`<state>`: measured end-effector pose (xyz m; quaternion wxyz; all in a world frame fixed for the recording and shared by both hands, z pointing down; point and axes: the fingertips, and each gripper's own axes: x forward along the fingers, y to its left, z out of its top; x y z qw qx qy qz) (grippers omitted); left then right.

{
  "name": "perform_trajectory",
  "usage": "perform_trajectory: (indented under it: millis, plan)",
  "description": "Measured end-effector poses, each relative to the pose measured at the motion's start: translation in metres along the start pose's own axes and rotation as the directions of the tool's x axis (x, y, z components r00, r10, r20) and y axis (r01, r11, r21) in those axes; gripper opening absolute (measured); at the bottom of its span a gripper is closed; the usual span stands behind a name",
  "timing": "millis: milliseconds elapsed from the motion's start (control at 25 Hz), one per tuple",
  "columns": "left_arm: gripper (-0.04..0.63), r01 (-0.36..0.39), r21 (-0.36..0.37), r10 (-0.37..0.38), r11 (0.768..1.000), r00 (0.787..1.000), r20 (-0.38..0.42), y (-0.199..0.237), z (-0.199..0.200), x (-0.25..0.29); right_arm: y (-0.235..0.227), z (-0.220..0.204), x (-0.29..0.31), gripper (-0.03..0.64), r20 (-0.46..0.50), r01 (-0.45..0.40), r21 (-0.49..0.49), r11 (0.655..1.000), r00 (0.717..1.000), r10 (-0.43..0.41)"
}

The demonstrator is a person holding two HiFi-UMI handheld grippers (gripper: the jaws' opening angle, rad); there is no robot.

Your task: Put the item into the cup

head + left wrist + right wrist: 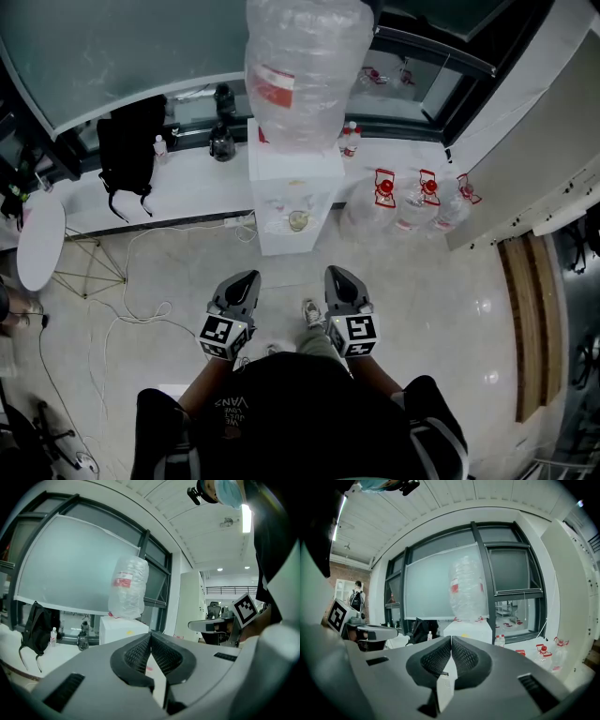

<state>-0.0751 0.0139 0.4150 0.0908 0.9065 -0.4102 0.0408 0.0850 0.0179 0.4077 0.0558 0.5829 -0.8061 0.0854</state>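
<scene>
1. The white water dispenser (286,178) stands straight ahead of both my grippers; a big clear bottle (305,66) sits upside down on top of it.
2. A black backpack (131,141) rests on the ledge, ahead and well to the left of my left gripper (247,279).
3. Red-capped water jugs (408,202) stand on the floor ahead and to the right of my right gripper (336,276), just beside the dispenser.
4. I hold both grippers side by side close to my body; each has its jaws pressed together with nothing between them.
5. A small round thing, seemingly the cup (298,221), sits in the dispenser's recess, well ahead of both tips; I cannot tell where the item is.
</scene>
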Motion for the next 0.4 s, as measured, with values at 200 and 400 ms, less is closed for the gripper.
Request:
perform_trajectory:
  millis: [200,400]
  plan:
    - [0.020,0.001,-0.003,-0.001,1.000,1.000,0.001,0.0002,-0.0034,0.0021,-0.0010,0.0014,0.0029,0.044,0.003,-0.006,0.010,1.000,1.000,0.006]
    - [0.020,0.000,0.000,0.000,1.000,1.000,-0.011,0.0002,-0.0021,0.0067,-0.0008,0.0031,0.0082,0.044,0.010,-0.012,0.016,1.000,1.000,0.012]
